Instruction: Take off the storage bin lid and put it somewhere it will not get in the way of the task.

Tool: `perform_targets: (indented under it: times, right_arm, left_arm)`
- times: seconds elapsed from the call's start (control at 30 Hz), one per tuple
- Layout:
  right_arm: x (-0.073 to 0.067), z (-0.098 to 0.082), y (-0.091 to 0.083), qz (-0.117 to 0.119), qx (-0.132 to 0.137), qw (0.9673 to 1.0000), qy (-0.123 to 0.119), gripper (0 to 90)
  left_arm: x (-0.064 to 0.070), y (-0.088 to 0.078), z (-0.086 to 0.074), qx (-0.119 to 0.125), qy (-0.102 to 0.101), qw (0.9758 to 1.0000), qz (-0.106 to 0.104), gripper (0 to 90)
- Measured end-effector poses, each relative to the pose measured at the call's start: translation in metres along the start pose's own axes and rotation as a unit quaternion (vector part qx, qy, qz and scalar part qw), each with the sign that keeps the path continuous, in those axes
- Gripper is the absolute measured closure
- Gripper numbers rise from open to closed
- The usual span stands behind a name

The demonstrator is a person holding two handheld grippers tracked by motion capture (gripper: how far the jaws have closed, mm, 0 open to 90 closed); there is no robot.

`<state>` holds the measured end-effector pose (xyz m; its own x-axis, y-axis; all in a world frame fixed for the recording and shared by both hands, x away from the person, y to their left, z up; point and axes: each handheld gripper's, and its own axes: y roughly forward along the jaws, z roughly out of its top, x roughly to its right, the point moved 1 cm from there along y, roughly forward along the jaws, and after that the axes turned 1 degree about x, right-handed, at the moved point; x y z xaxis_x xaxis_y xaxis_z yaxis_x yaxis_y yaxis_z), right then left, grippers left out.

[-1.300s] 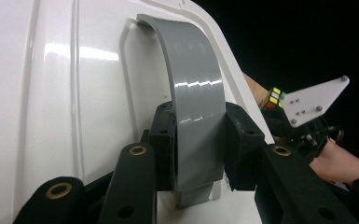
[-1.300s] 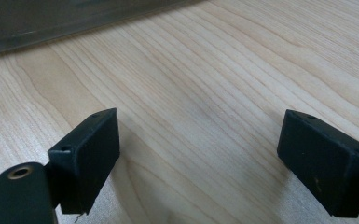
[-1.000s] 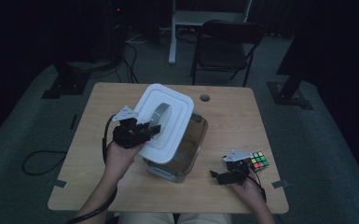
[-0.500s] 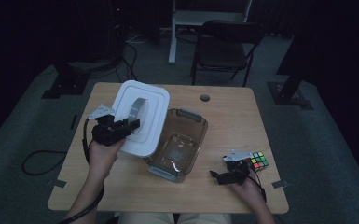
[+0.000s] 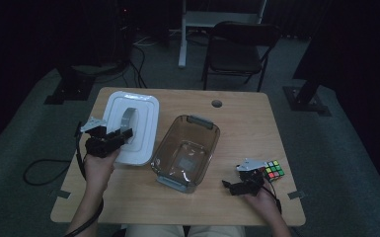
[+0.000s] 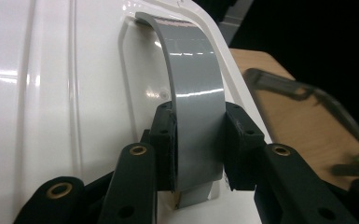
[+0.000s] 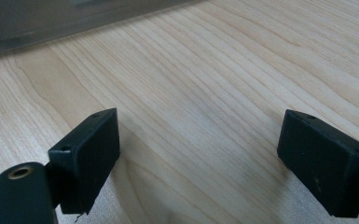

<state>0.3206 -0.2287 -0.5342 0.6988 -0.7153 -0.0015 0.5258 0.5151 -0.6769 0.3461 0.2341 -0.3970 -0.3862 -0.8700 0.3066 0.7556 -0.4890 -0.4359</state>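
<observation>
A white box lid [image 5: 131, 127] [image 6: 51, 93] lies at the table's left side. Its grey tape handle [image 5: 128, 118] [image 6: 196, 107] arches up from the top. My left gripper [image 5: 121, 138] [image 6: 198, 144] is shut on that handle, one pad on each side of the strip. A clear plastic bin [image 5: 185, 150] [image 6: 307, 121] stands uncovered in the middle of the table, with nothing inside. My right gripper [image 5: 232, 186] [image 7: 200, 158] rests open near the front right, its jaws wide over bare wood. A colourful puzzle cube [image 5: 273, 169] sits just to its right.
The wooden table [image 5: 256, 123] has a round cable hole [image 5: 216, 103] near its far edge. A dark chair [image 5: 237, 49] and a white desk leg [image 5: 182, 34] stand beyond it. A cable loops on the floor [image 5: 42, 168] at the left.
My left gripper has carried the lid leftward off the bin and down to the table's left side. The bin now stands uncovered. The right gripper has stayed put.
</observation>
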Motion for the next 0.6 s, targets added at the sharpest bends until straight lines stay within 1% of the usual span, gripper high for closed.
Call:
perform_targets:
  times: [0.03, 0.13, 0.27, 0.53, 0.6]
  right_arm:
    - [0.000, 0.000, 0.000, 0.000, 0.000, 1.0000, 0.000, 12.4]
    - [0.000, 0.000, 0.000, 0.000, 0.000, 1.0000, 0.001, 12.4]
    - [0.000, 0.000, 0.000, 0.000, 0.000, 1.0000, 0.001, 12.4]
    - [0.000, 0.000, 0.000, 0.000, 0.000, 1.0000, 0.001, 12.4]
    - [0.000, 0.000, 0.000, 0.000, 0.000, 1.0000, 0.001, 12.4]
  left_arm:
    - [-0.004, 0.001, -0.003, 0.000, -0.006, 1.0000, -0.001, 69.6]
    - [-0.013, 0.007, -0.011, -0.005, -0.020, 0.9998, 0.003, 69.6]
    - [-0.024, 0.021, -0.026, -0.013, -0.042, 0.9990, 0.009, 69.6]
    - [-0.035, 0.044, -0.055, -0.031, -0.069, 0.9970, 0.019, 69.6]
    - [-0.038, 0.048, -0.062, -0.036, -0.084, 0.9957, 0.017, 69.6]
